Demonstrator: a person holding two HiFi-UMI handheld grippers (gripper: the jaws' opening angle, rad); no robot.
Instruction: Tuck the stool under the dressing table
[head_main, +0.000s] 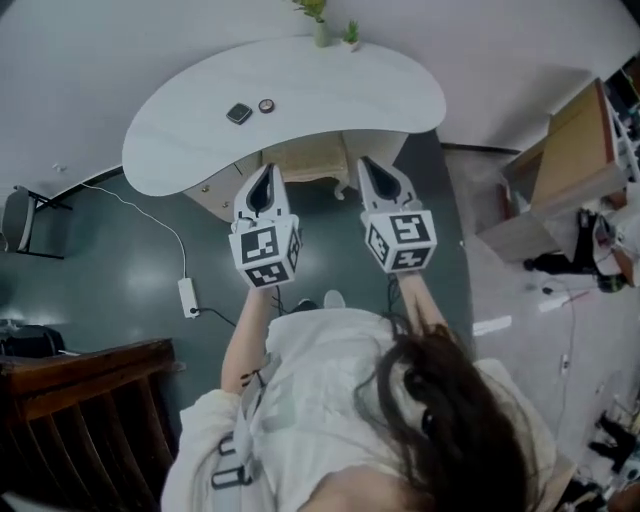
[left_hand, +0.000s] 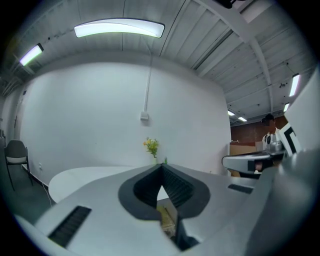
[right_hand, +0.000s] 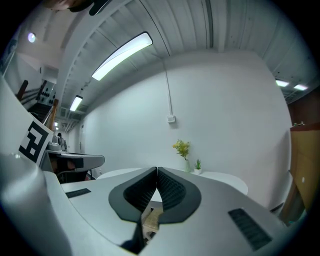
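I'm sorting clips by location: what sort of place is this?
Probably a workshop or lab staged with home furniture: a white dressing table against a bare wall, a cardboard box nearby, a strip light overhead.

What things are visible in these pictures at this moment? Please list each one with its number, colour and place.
dressing table: 1, white, curved top, against the far wall
stool: 1, cream, under the table's near edge
vase with flowers: 1, yellow flowers, far edge of the tabletop
small potted plant: 1, green, beside the vase
dark square item: 1, on the tabletop's left part
round item: 1, dark-rimmed, next to the square one
power strip: 1, white, on the dark floor
chair: 1, black, far left
left gripper: 1, grey, jaws shut, empty
right gripper: 1, grey, jaws shut, empty
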